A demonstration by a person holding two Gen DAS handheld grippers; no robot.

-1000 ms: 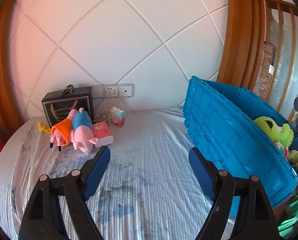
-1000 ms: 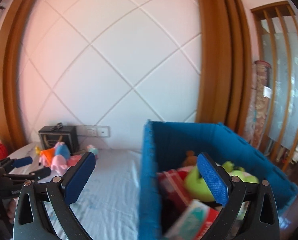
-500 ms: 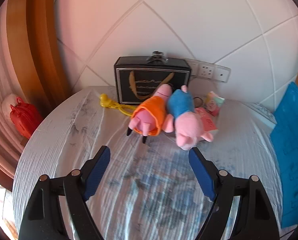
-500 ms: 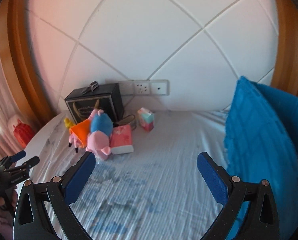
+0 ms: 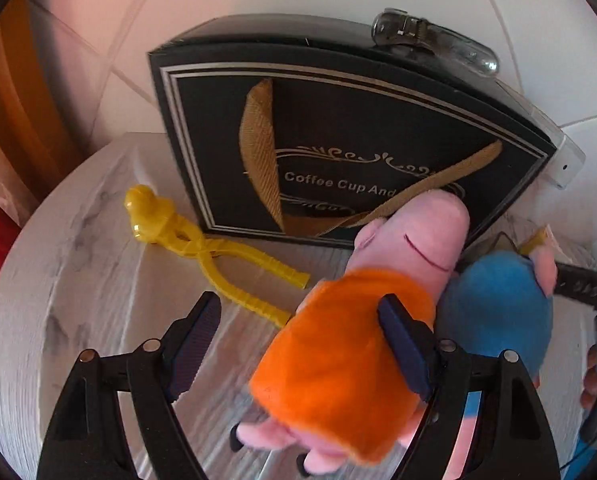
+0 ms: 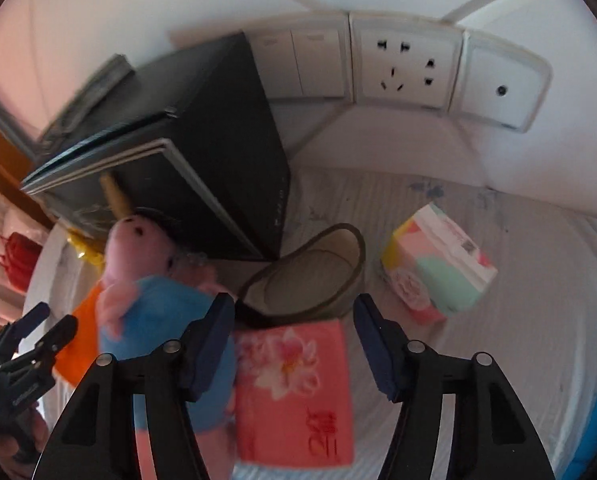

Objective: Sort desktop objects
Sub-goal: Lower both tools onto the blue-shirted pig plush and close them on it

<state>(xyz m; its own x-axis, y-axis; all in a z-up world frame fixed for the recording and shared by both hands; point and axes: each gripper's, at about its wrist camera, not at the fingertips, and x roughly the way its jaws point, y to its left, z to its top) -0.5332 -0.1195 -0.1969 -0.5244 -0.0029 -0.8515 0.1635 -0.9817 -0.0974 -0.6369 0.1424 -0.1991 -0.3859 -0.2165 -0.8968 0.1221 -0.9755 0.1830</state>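
My left gripper [image 5: 298, 340] is open. Its right finger rests against the pink pig plush in the orange dress [image 5: 338, 368], which lies partly between the fingers. A pig plush in a blue top [image 5: 494, 312] lies beside it; it also shows in the right wrist view [image 6: 166, 320]. My right gripper [image 6: 294, 340] is open, just above a pink tissue pack with a flower print [image 6: 294, 388] that lies flat on the cloth. A pastel tissue pack [image 6: 438, 264] sits to the right.
A black coffee-cup box [image 5: 338, 140] stands against the wall behind the plush toys, with a clip on top [image 5: 430, 40]. A yellow plastic tong toy [image 5: 202, 248] lies left of them. A dark oval loop [image 6: 310, 276] lies beside the box. Wall sockets [image 6: 402, 68] are behind.
Both grippers have moved forward and down toward the toy pile. The left one has closed in on the orange-dress plush, the right one on the pink tissue pack. The blue crate has left view.
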